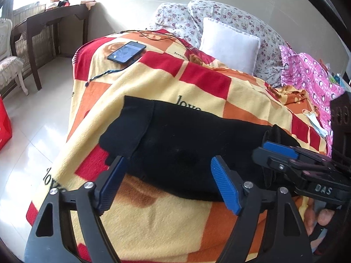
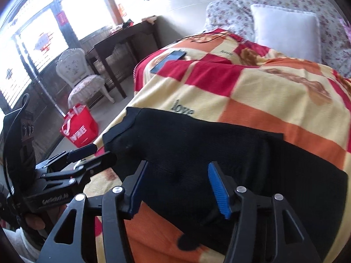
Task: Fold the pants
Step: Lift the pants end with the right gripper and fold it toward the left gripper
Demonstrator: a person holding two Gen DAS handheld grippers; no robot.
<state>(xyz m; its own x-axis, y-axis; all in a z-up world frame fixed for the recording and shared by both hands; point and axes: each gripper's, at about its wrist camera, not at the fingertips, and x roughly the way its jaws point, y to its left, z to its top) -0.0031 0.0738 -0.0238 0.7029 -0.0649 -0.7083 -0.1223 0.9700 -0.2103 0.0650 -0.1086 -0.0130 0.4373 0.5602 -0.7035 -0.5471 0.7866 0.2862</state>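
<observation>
Black pants (image 1: pixel 182 144) lie folded in a compact bundle on the checked blanket (image 1: pixel 136 92) near the foot end of the bed, one hemmed edge at their left end, the word "love" printed on the blanket just behind them.

Left tool (image 1: pixel 169 184): jaws wide apart, blue pads (image 1: pixel 226 188) either side of the bundle's near edge, gripping nothing. Hovering or touching the cloth: can't tell from this angle.

Right tool (image 2: pixel 175 186): also spread open over the pants (image 2: pixel 219 153), nothing between the pads. In the left wrist view it (image 1: pixel 278 151) comes in from the right, tips at the right end of the bundle; contact there is probably made but the black-on-black hides it.

In the right wrist view the left tool (image 2: pixel 96 153) sits at the bundle's left end, fingers apart.

Rest of scene: phone (image 1: pixel 127 52) on the blanket further up, well apart from the pants, cable running off it. White pillow (image 1: pixel 230 43) against floral pillows (image 1: pixel 175 17) at the head. Pink patterned cloth (image 1: pixel 307 72) on the right side. Red bag (image 2: pixel 79 129) on the floor beside a white chair (image 2: pixel 81 76) and a dark tabletop (image 2: pixel 122 35).
</observation>
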